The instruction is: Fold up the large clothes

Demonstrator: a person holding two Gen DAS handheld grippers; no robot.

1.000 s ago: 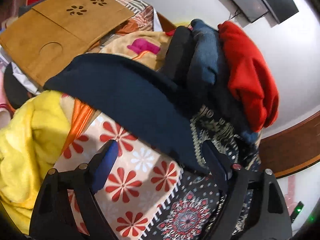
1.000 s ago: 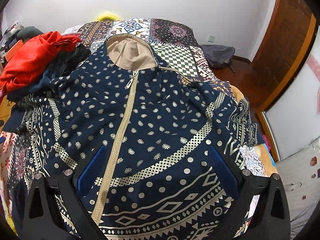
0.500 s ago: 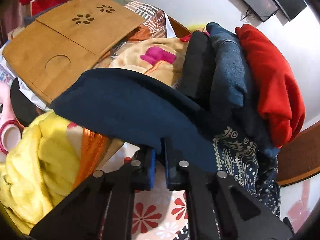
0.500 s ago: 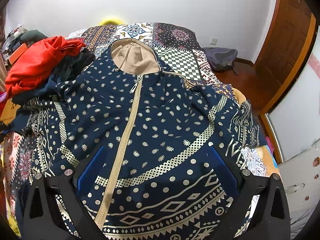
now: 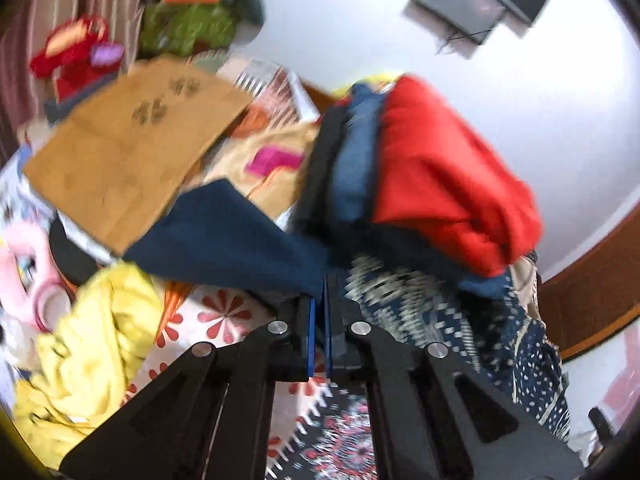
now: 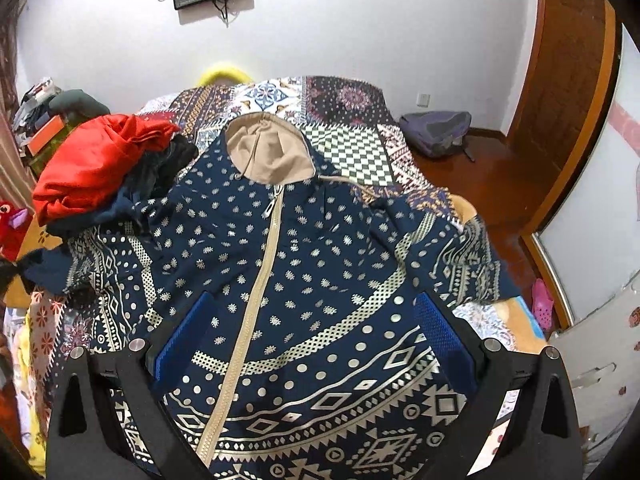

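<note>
A navy hooded jacket with a pale dotted pattern, beige zipper and beige hood lining lies face up on the patchwork bedspread. Its plain navy sleeve cuff sticks out at the left side of the bed. My left gripper is shut on the edge of this cuff and holds it lifted off the bedding; the left wrist view is blurred. My right gripper hovers open over the jacket's lower front, its blue pads on either side of the zipper with nothing gripped.
A pile of clothes topped by a red garment sits beside the jacket's left shoulder. A wooden lap desk and a yellow blanket lie left of the sleeve. A grey backpack rests on the floor by the wooden door.
My left gripper went from open around the sleeve cuff to shut on it, then rose with the cuff. My right gripper lifted a little, still open over the jacket.
</note>
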